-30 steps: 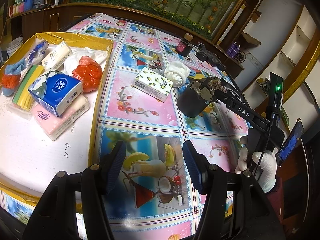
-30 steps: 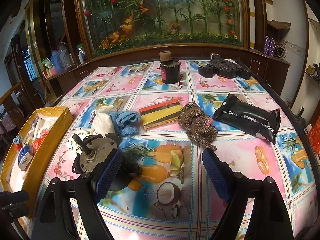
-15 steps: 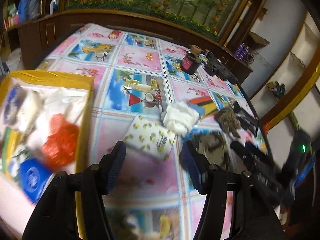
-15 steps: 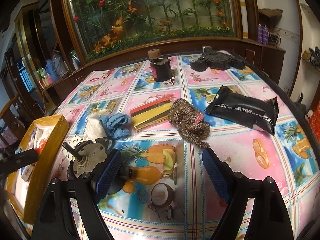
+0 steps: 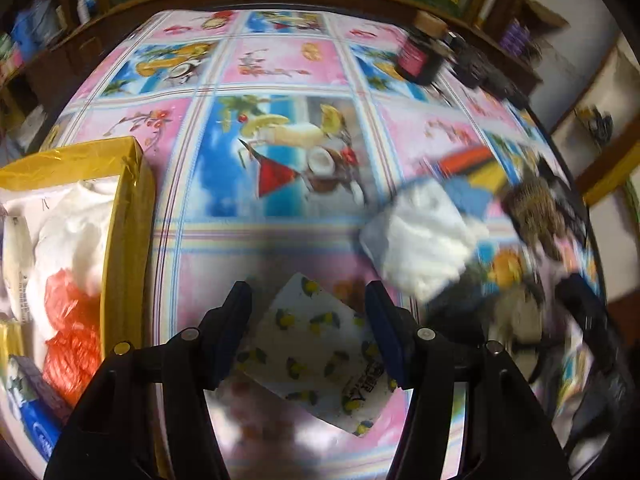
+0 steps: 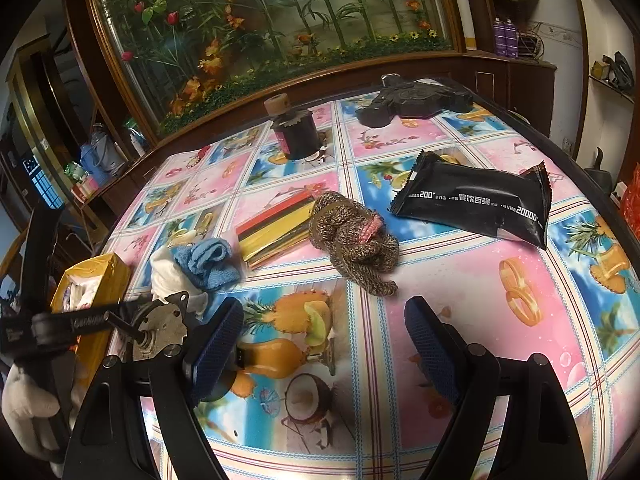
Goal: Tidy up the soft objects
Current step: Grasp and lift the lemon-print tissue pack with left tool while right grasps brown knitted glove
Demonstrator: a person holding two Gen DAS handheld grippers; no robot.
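My left gripper [image 5: 308, 332] is open, its jaws on either side of a white tissue pack with lemon print [image 5: 316, 356] lying on the table; not closed on it. A white cloth [image 5: 424, 240] lies just beyond, to the right. The yellow box [image 5: 128, 216] at left holds a red bag [image 5: 68, 320], white items and a blue tissue pack. My right gripper [image 6: 324, 344] is open and empty above the tablecloth. Ahead of it lie a brown knitted item [image 6: 352, 236], a blue cloth [image 6: 212, 260], a striped pack [image 6: 276, 228] and a black pouch [image 6: 476, 200].
A dark jar [image 6: 296, 132] and a black device [image 6: 412, 100] stand at the table's far side. The left gripper's body [image 6: 80, 324] and gloved hand [image 6: 28, 408] show at the left in the right wrist view. The yellow box [image 6: 96, 280] also shows there.
My left gripper has swung from beside the box forward and right to the lemon-print pack, which now sits between its jaws. The right gripper has shifted slightly; its view is tilted.
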